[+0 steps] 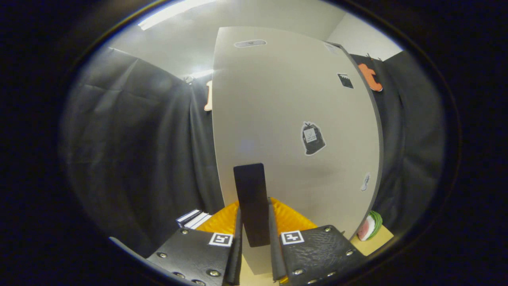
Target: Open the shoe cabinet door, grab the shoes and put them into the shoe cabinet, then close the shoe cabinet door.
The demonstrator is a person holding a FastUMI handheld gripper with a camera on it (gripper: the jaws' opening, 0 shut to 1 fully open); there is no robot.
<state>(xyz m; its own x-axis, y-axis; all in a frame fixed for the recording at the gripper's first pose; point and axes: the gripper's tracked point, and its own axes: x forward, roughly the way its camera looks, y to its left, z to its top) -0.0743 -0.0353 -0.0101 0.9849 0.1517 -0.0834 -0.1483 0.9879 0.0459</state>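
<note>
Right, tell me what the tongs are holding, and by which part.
The tongs are closed on the dark handle of the cabinet door, one finger on each side of its lower part.

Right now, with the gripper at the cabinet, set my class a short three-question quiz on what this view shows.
1. True or false: the gripper has its fingers closed on the dark door handle.
2. Which sticker sits nearest the middle of the shoe cabinet door? A) a black bag sticker B) a red car sticker C) a blue star sticker
3. Fill in: a toy ______ slice lies on the surface beside the door's lower corner.

Key
1. True; both fingers press the handle from either side.
2. A, the black bag sticker.
3. Watermelon.
</note>
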